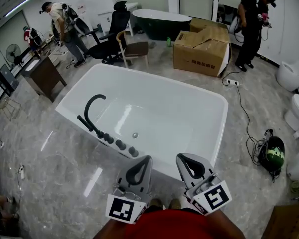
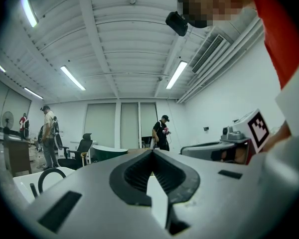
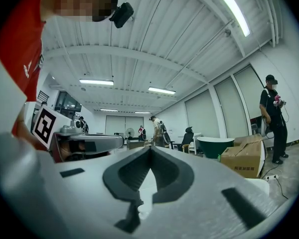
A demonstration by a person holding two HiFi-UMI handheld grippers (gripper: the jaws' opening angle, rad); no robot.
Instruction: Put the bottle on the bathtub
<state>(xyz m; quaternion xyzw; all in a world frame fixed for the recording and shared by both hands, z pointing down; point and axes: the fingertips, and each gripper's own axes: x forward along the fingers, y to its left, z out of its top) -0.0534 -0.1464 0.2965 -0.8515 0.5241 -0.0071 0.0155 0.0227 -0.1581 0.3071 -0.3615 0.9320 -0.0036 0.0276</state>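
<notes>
A large white bathtub [image 1: 212, 96] fills the middle of the head view, with a black faucet [image 1: 89, 110] and knobs on its left rim. A small green bottle [image 1: 169, 42] stands on the floor far behind it, beside a cardboard box [image 1: 202, 51]. My left gripper [image 1: 149, 158] and right gripper [image 1: 180, 157] are held side by side just short of the tub's near rim. Both are shut with nothing in them. In the left gripper view the left gripper [image 2: 152, 151] has its jaws together, as does the right gripper [image 3: 150, 147] in the right gripper view.
A dark green tub [image 1: 159, 21], a black office chair [image 1: 112, 34] and a wooden chair [image 1: 134, 49] stand at the back. White toilets [image 1: 296, 111], a helmet [image 1: 273, 153] and cables lie to the right. People stand at the far left and far right.
</notes>
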